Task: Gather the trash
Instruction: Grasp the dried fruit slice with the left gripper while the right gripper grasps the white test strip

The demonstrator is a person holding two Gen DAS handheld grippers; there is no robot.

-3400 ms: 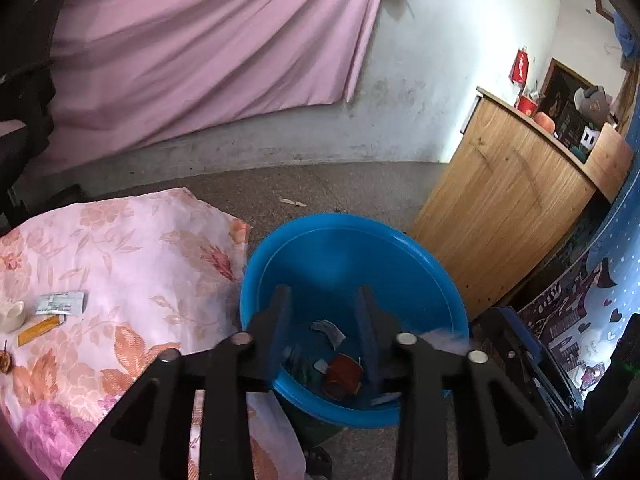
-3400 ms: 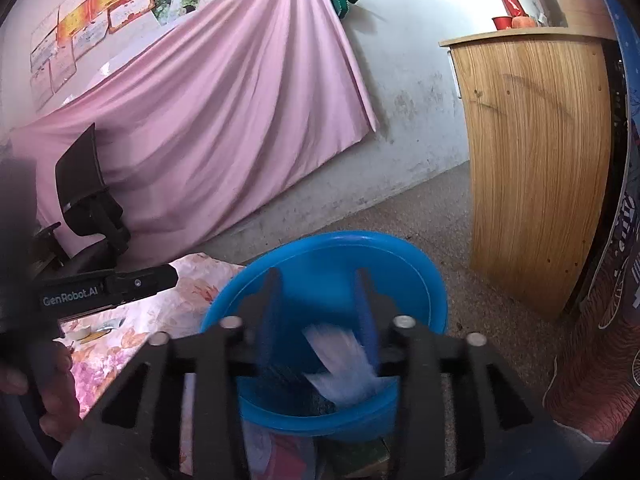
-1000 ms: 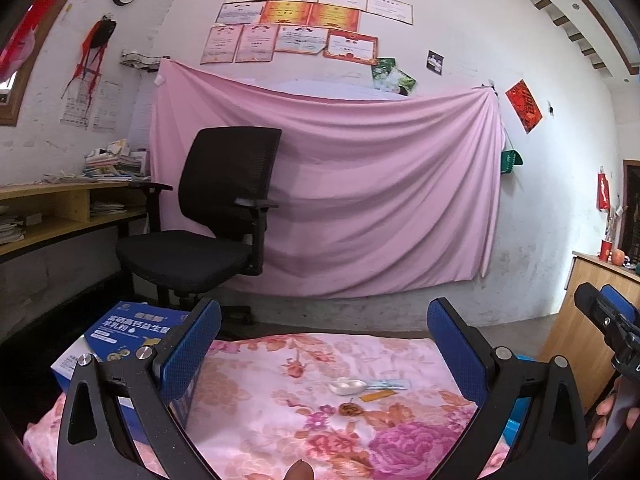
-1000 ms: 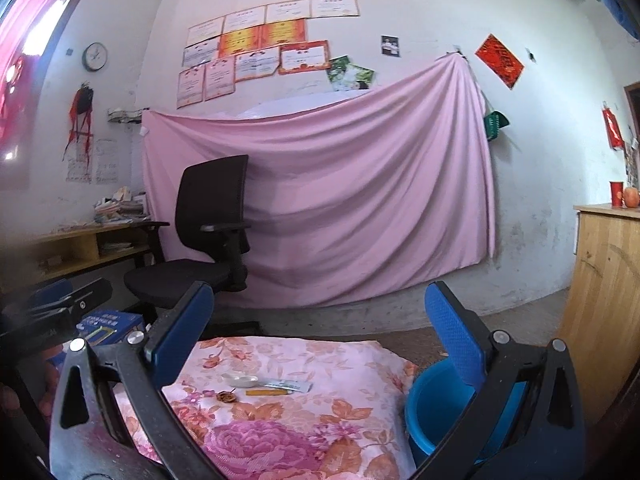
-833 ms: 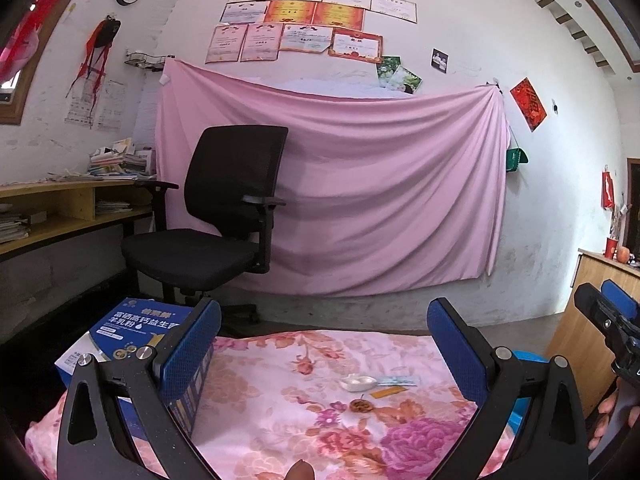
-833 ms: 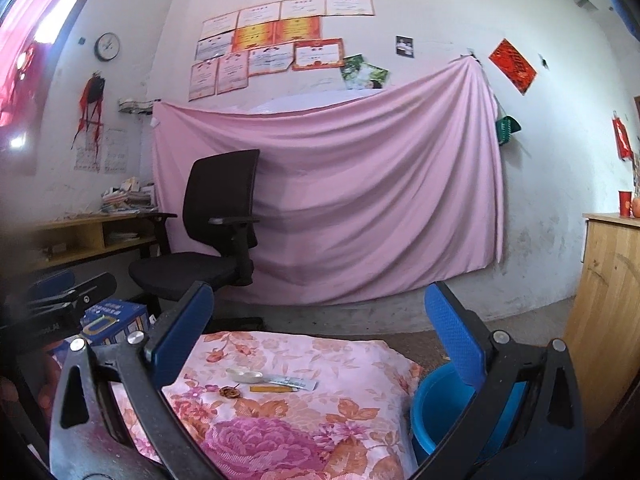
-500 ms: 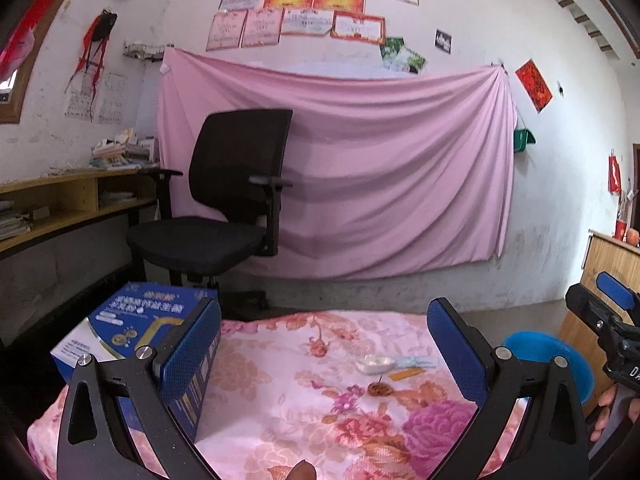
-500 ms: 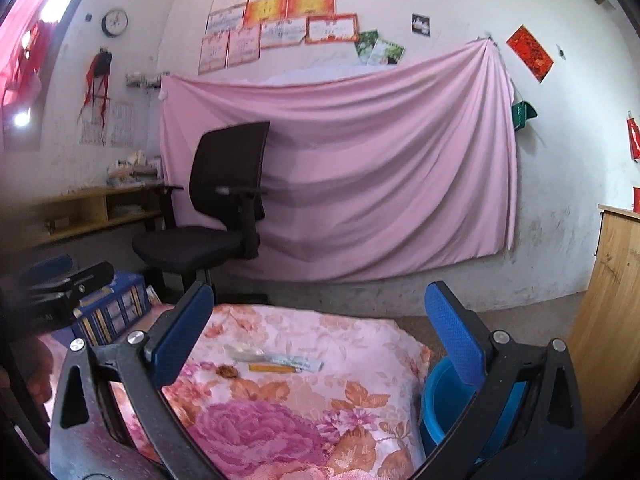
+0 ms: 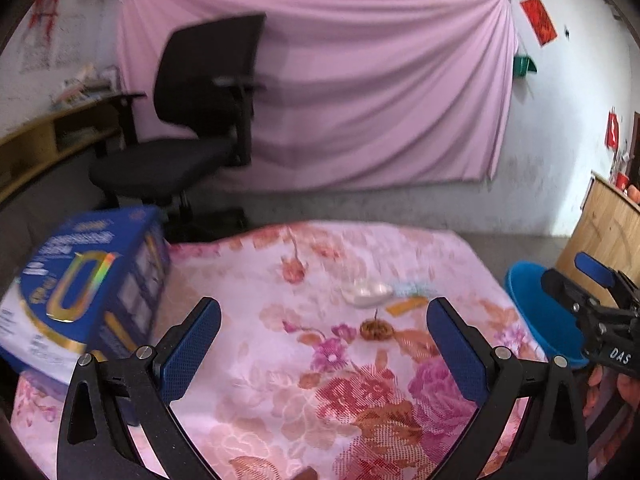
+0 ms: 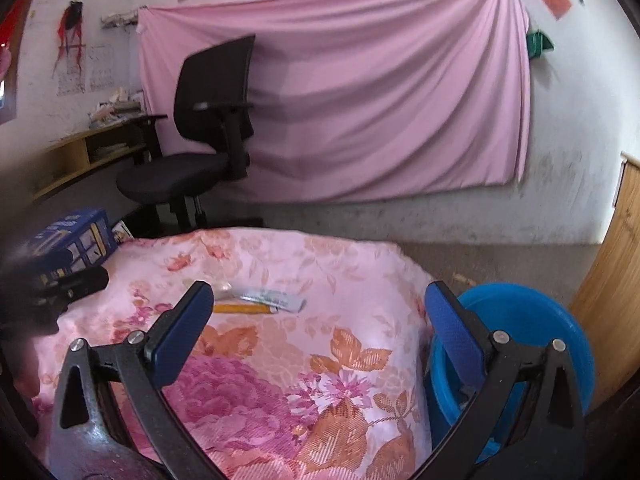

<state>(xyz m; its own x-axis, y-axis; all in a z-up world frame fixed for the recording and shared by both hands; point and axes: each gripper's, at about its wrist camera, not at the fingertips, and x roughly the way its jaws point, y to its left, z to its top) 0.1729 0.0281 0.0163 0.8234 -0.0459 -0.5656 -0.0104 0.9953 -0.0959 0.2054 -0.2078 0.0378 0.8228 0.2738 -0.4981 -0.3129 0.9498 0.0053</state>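
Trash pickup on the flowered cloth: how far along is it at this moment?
Partly done at most. The blue basin sits beside the flowered cloth, but its contents are not visible. Nothing is in hand: the left gripper and right gripper are both open and empty. Still left on the cloth: a white wrapper, a printed packet, a yellow strip and a small brown scrap.

The right gripper (image 10: pixel 318 312) is held wide open above the floral cloth (image 10: pixel 280 360). Beyond it, a wrapper (image 10: pixel 272 299) and a yellow stick (image 10: pixel 240 309) are seen on the cloth. A blue basin (image 10: pixel 552 320) is set just right of the cloth.
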